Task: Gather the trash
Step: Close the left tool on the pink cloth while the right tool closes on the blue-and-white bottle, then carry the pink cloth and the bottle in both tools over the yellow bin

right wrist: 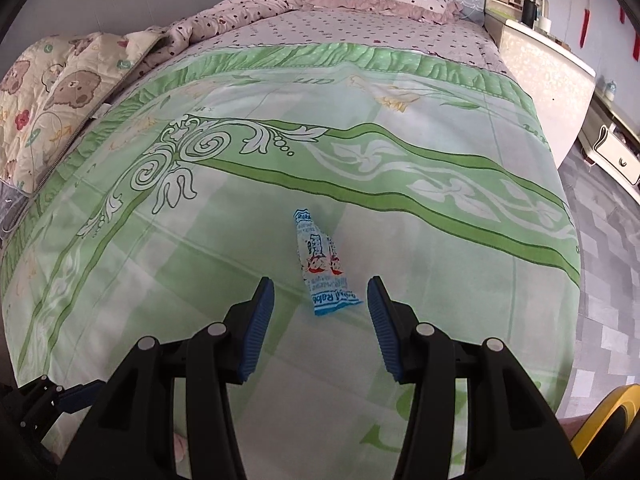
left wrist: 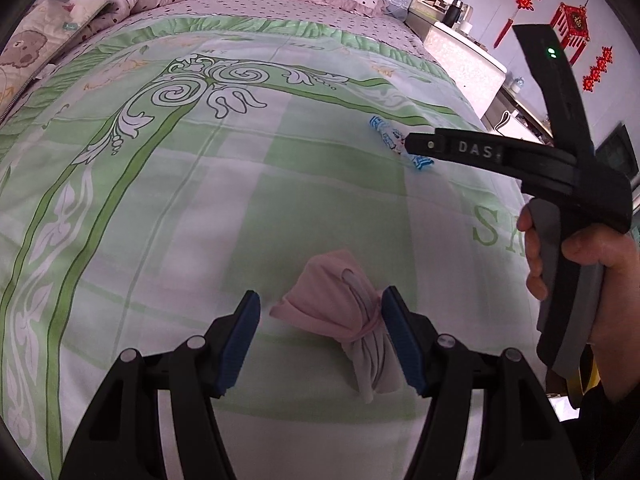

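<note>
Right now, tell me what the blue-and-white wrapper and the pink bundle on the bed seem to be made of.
Wrapper: probably thin plastic film or coated paper, slightly glossy; it is creased, printed with cartoon figures and lettering, and has a crimped blue end.
Pink bundle: soft matte fabric, likely knit cloth; it folds into rounded wrinkles and is cinched by a thin pink tie, with a grey part below.

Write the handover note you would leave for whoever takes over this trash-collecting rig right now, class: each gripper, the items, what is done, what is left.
Left gripper: open, holding nothing, astride the pink-and-grey cloth bundle on the green bedspread; whether a pad touches it, I cannot tell.
Right gripper: open, holding nothing, just short of the blue-and-white candy wrapper, which lies flat on the bedspread.
Done: nothing picked up.
Left: close on each item, lift, and bin them; no bin is in view.
</note>
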Demonstrator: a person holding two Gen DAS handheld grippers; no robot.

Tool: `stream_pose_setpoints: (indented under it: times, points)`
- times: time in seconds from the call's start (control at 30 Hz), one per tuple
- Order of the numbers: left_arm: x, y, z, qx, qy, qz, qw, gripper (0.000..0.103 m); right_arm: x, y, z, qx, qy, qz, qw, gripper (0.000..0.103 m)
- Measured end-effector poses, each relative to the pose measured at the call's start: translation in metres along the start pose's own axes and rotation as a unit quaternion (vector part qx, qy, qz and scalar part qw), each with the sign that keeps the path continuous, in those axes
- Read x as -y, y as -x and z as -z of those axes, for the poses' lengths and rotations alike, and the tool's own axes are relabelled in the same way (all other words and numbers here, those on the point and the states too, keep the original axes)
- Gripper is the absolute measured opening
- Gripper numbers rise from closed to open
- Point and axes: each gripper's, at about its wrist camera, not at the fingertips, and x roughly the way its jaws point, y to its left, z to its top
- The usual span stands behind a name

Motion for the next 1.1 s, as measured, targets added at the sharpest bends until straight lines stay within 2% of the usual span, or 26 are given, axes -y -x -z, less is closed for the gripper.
stream_pose_setpoints:
  times: [0.1,0.27,0.33,0.4,0.5,0.57,0.63,0.83,0.93,1.1]
  points:
    - [0.002,-0.003,0.001,0.002,0.001,0.002,1.0,0.06,-0.005,-0.015,-0.002,-0.002,0.014,0.012,1.0,0.046]
    - [0.009,-0.007,0.002,0.017,-0.019,-0.008,0.9996,0.051,-0.008,-0.031,-0.004,0.003,0.022,0.018,1.0,0.043]
    - [0.009,-0.01,0.003,0.022,-0.021,-0.009,0.9995,0.046,-0.01,-0.034,-0.005,0.008,0.028,0.023,0.999,0.039]
    - [0.008,-0.01,0.002,0.026,-0.018,-0.006,0.9995,0.043,-0.011,-0.036,-0.007,0.015,0.035,0.033,0.999,0.026]
    - [0.009,-0.009,0.002,0.033,-0.02,-0.006,0.9992,0.04,-0.015,-0.037,-0.008,0.02,0.049,0.047,0.997,0.015]
    - [0.009,-0.009,0.001,0.037,-0.021,-0.007,0.9991,0.039,-0.018,-0.037,-0.008,0.024,0.06,0.061,0.996,0.009]
    - [0.009,-0.007,0.001,0.039,-0.022,-0.005,0.999,0.038,-0.017,-0.035,-0.009,0.03,0.057,0.063,0.996,0.008]
    - [0.009,0.013,-0.008,0.062,-0.017,-0.003,0.9979,0.037,-0.01,-0.006,-0.014,0.05,0.047,0.056,0.996,0.007]
    - [0.013,0.031,-0.012,0.079,-0.015,0.003,0.9968,0.037,-0.007,0.02,-0.013,0.062,0.049,0.045,0.996,0.007]
    - [0.028,0.066,-0.016,0.126,-0.043,-0.008,0.9911,0.037,0.0,0.073,-0.001,0.079,0.047,0.033,0.995,0.007]
